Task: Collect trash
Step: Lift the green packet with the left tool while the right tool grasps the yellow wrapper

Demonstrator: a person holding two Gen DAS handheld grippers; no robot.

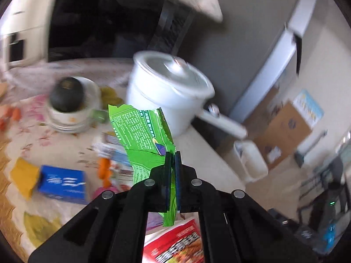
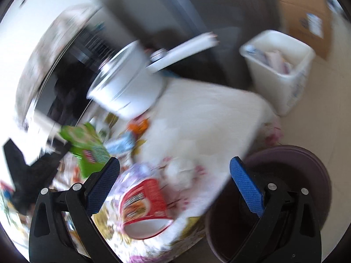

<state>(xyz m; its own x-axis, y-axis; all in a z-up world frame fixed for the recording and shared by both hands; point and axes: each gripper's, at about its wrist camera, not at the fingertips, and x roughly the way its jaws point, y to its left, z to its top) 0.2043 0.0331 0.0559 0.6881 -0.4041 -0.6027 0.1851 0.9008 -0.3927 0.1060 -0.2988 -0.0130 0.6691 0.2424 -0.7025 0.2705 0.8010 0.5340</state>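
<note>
left gripper (image 1: pixel 172 153) clamped on green wrapper (image 1: pixel 140 131), held above table (image 1: pixel 72 140) | right gripper (image 2: pixel 174 164) jaws apart, empty | both views motion-blurred

glossy green foil wrapper (image 1: pixel 142 135), smooth white enamel pot (image 1: pixel 166 92), matt plastic bin (image 2: pixel 278 70)

Daylight floods both my views, glaring white at ten o'clock on my right camera; motion blur smears everything beyond my claws, and fisheye edges curve into black
</note>
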